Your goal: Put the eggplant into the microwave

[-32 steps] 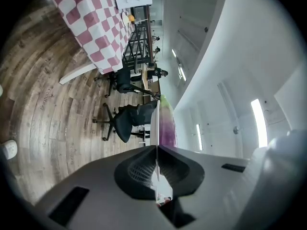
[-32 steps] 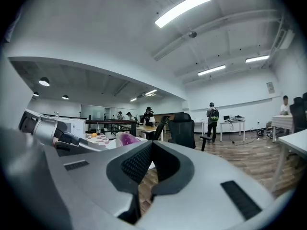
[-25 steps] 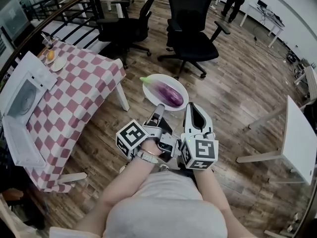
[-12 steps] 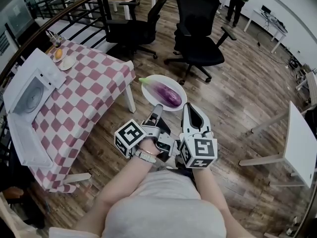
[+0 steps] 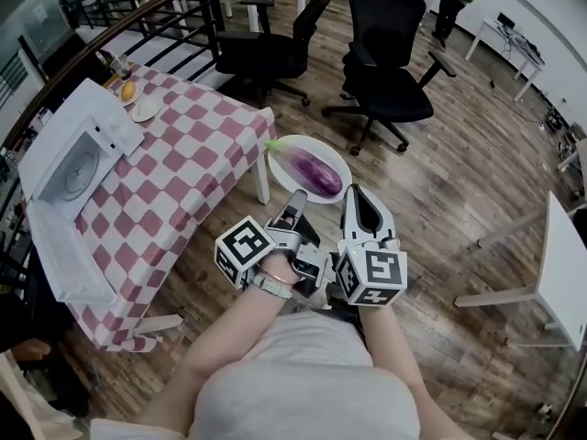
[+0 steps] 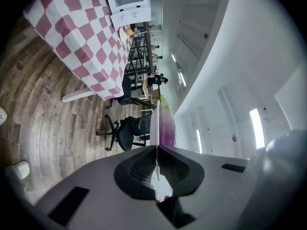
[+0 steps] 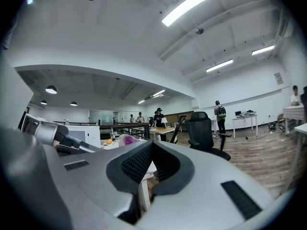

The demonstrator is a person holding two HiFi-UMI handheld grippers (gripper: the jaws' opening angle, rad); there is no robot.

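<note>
**Arm pose.** Both forearms extend forward from the torso, side by side, with the wrists close together. We read both grippers as level and aimed at the plate (image 5: 284,157), which is carried in the air above the wooden floor (image 5: 459,154).

**Left gripper (image 5: 295,200).** It meets the plate at the left part of the near rim. In the left gripper view, we see its jaws closed together with the thin rim pinched between them. The plate runs edge-on away from the jaw tips.

**Right gripper (image 5: 354,196).** It meets the plate at the right part of the near rim, just beside the left gripper. In the right gripper view, we see its jaws brought together on the white rim, which shows in the gap below the jaw tips.

**Eggplant (image 5: 315,173).** It lies on the plate, slightly right of the plate's centre, with its green stem toward the plate's far-left rim. It is apart from the jaws of both grippers.

**Microwave (image 5: 78,168).** It stands on the table (image 5: 183,145) with the checked cloth, to the left of the plate and well apart from it. The table's nearest corner is just left of the plate. Two black chairs (image 5: 390,71) stand beyond the plate.
</note>
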